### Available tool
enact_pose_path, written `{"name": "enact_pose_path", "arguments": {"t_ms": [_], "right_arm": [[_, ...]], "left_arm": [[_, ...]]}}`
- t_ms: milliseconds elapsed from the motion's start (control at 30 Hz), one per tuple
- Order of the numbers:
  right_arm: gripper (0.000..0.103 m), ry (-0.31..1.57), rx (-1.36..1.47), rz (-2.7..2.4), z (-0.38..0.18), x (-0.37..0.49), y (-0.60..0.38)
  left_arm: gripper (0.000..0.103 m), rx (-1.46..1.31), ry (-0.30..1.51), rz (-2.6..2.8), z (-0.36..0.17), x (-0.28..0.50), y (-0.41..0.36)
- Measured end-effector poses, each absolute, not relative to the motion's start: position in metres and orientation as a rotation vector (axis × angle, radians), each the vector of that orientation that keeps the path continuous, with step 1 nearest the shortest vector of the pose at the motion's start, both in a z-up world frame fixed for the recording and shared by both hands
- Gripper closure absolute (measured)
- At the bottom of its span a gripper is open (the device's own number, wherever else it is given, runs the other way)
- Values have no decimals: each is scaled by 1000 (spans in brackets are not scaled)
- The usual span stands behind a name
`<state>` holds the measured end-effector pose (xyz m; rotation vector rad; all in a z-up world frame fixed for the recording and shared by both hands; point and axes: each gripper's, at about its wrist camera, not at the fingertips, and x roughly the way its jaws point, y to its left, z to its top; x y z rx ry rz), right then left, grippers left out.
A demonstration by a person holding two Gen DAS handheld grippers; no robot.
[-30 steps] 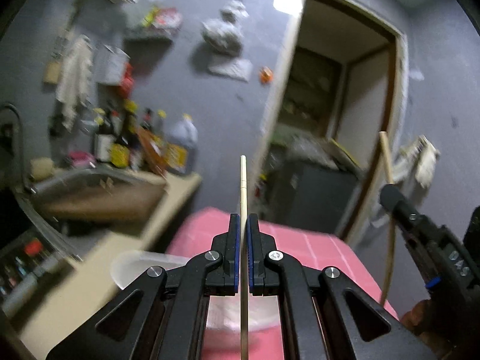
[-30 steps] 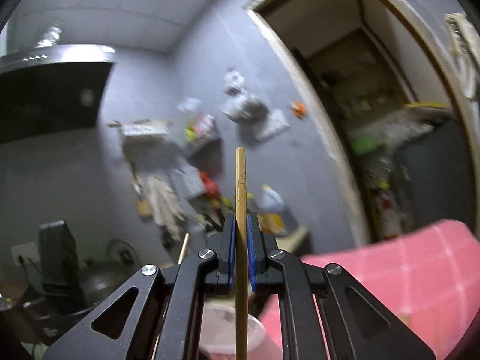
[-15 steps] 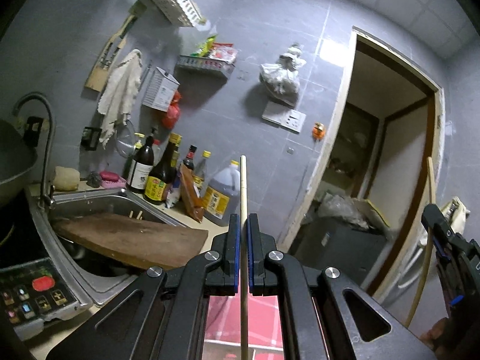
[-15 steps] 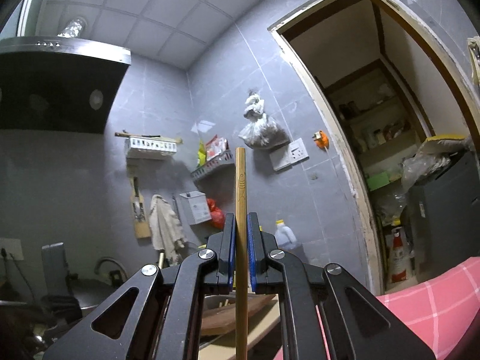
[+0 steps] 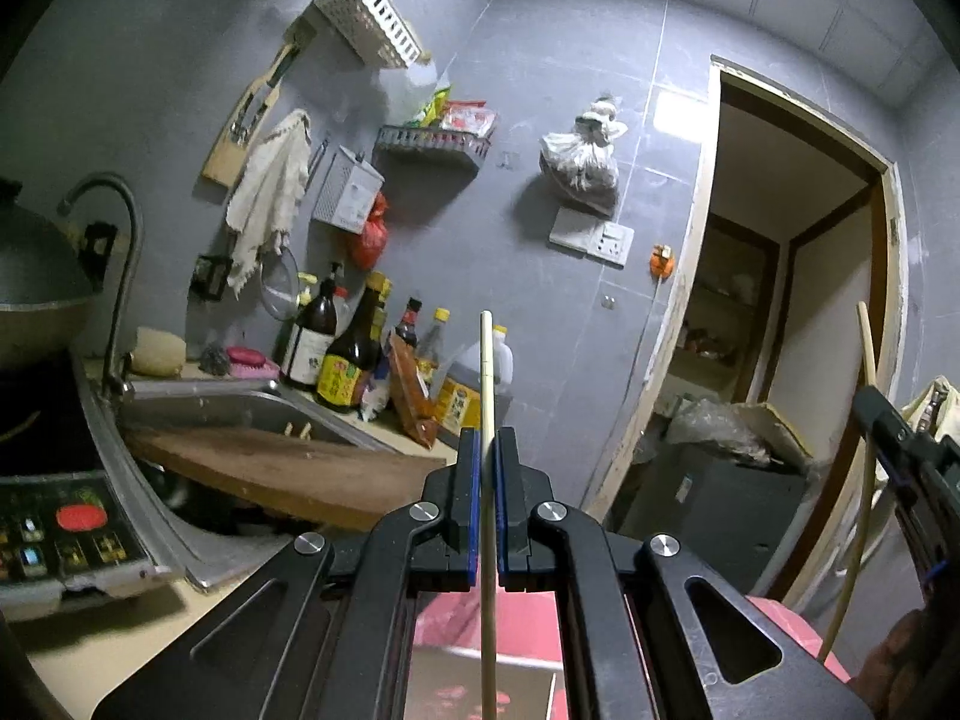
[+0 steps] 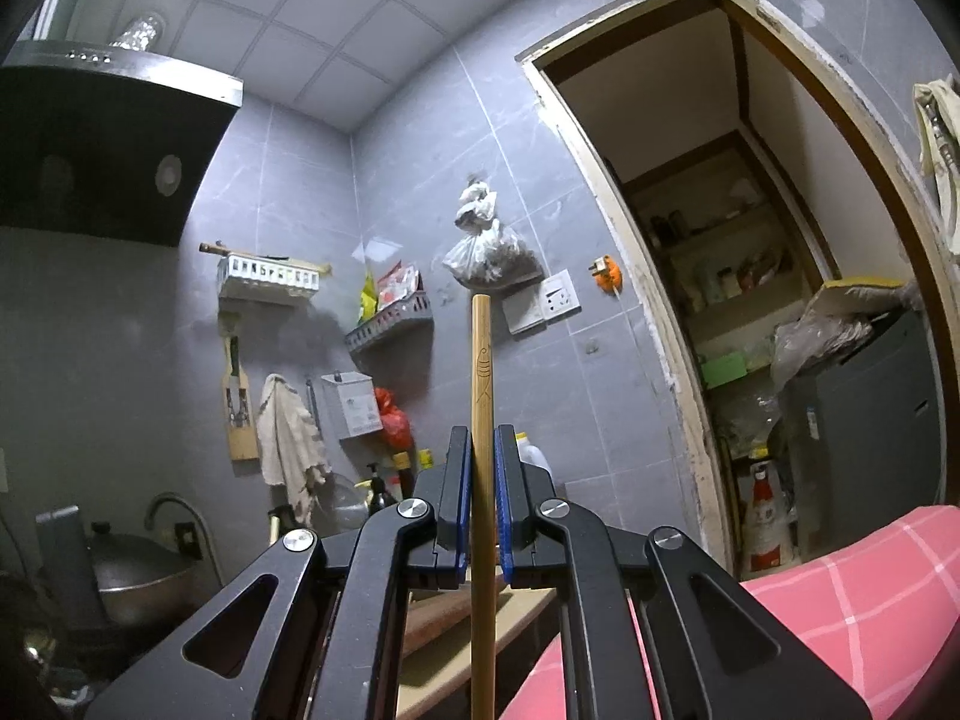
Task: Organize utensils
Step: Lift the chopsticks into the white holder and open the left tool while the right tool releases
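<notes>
You're holding a pale chopstick (image 5: 487,396) upright, clamped in your left gripper (image 5: 487,468), tip poking past the jaws. Your right gripper (image 6: 483,480) is pinching a darker chopstick (image 6: 482,372) the same way. Sauce bottles (image 5: 351,354) and sink (image 5: 198,414) are sitting ahead-left of the left gripper.

Black claw (image 5: 487,468), blue finger pads (image 5: 474,504), silver pivot screws (image 5: 425,510)
</notes>
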<state>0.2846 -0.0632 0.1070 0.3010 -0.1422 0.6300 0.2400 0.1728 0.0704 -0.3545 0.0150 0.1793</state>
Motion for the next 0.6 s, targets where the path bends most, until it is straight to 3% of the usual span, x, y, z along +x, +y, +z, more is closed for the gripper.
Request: {"name": "enact_pose_path", "arguments": {"t_ms": [600], "right_arm": [[96,127,138,716,70,282,-68]], "left_arm": [[100,-242,235,100,32,248,135]]}}
